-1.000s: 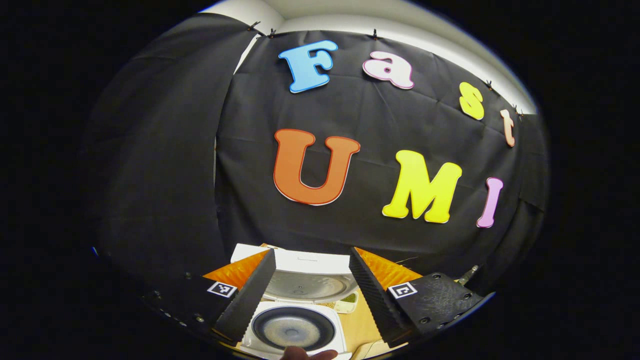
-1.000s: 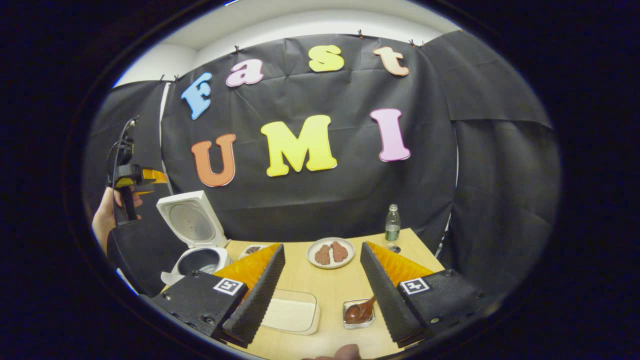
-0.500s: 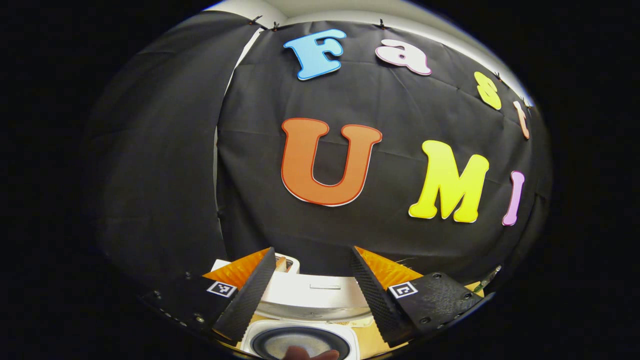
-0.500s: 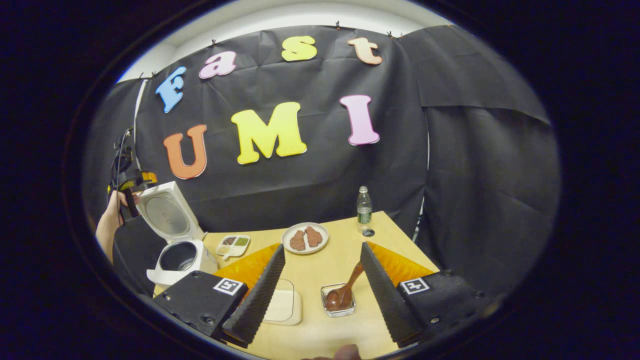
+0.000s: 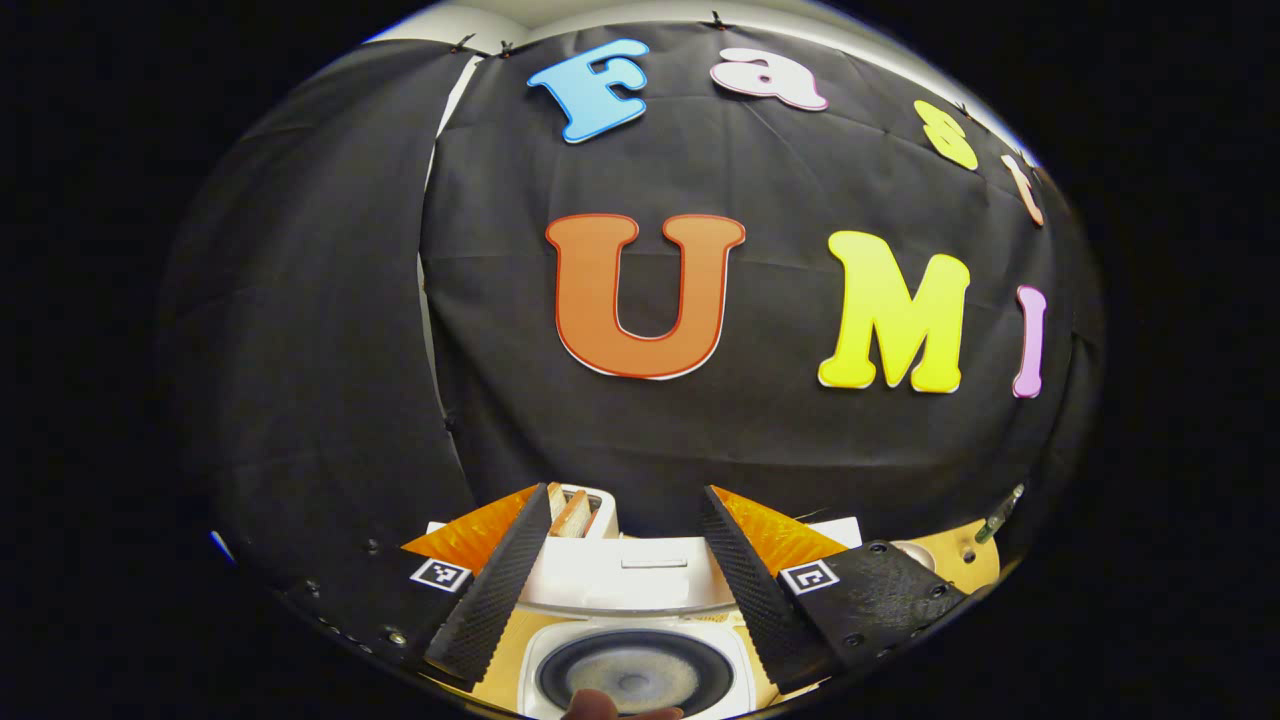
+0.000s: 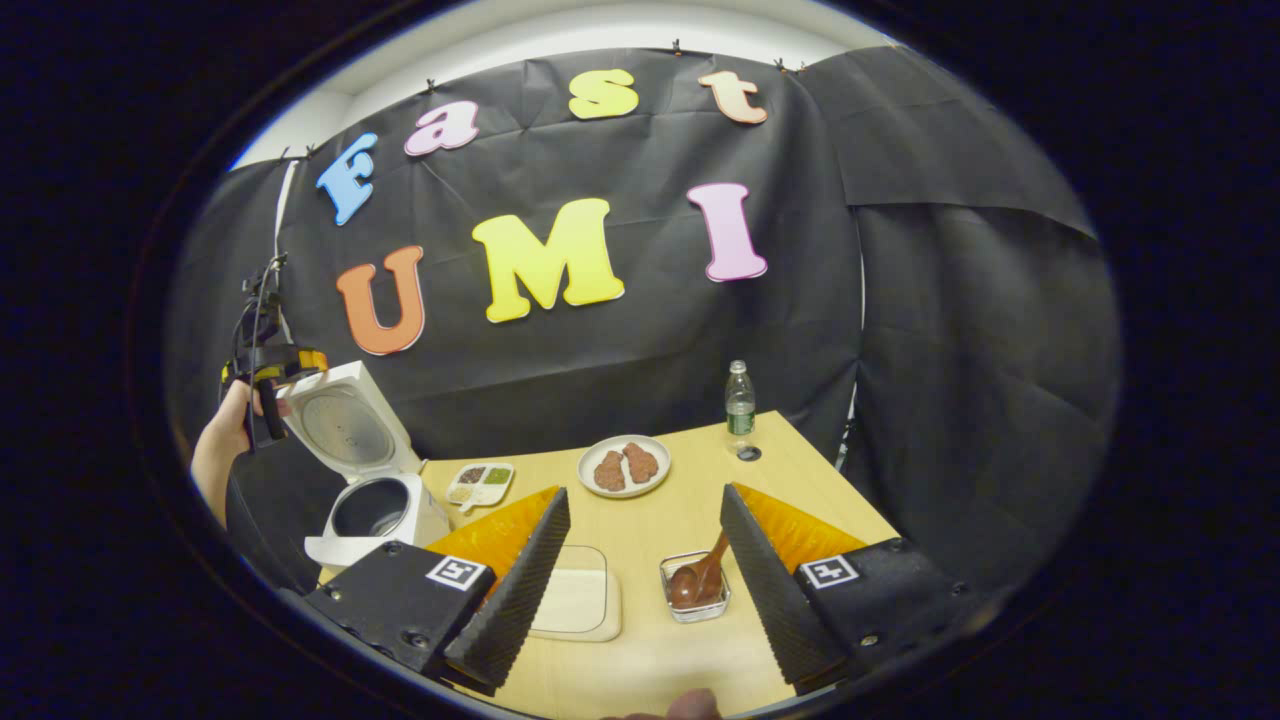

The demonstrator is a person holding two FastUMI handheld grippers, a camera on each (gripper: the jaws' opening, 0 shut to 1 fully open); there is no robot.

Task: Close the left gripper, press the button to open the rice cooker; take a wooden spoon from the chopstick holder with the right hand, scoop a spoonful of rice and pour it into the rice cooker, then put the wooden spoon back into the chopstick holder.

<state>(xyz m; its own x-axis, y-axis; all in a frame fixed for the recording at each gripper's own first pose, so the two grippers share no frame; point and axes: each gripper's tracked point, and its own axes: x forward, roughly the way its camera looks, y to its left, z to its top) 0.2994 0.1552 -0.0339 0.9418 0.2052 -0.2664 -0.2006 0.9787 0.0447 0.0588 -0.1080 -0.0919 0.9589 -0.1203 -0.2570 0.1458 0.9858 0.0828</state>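
Note:
A white rice cooker (image 6: 375,510) stands at the table's left end with its lid (image 6: 345,430) raised. From above, in the left gripper view, its inner pot (image 5: 635,675) lies below my open left gripper (image 5: 625,495), and the lid (image 5: 620,580) sits between the fingers. A hand holds that left gripper (image 6: 265,370) just above the lid's top edge. A brown wooden spoon (image 6: 708,572) leans in a small clear holder (image 6: 692,600). My right gripper (image 6: 643,492) is open above the table, the spoon just inside its right finger. A shallow tray of white rice (image 6: 575,605) lies by its left finger.
A plate with two brown pieces (image 6: 625,465), a small divided dish (image 6: 480,483) and a water bottle (image 6: 739,400) with its cap (image 6: 748,453) stand toward the table's back. A white box with wooden pieces (image 5: 578,512) sits behind the cooker lid.
The right gripper has swung right, bringing the spoon and holder between its fingers. The left gripper has shifted over the cooker, so more of the pot shows. Both stay open.

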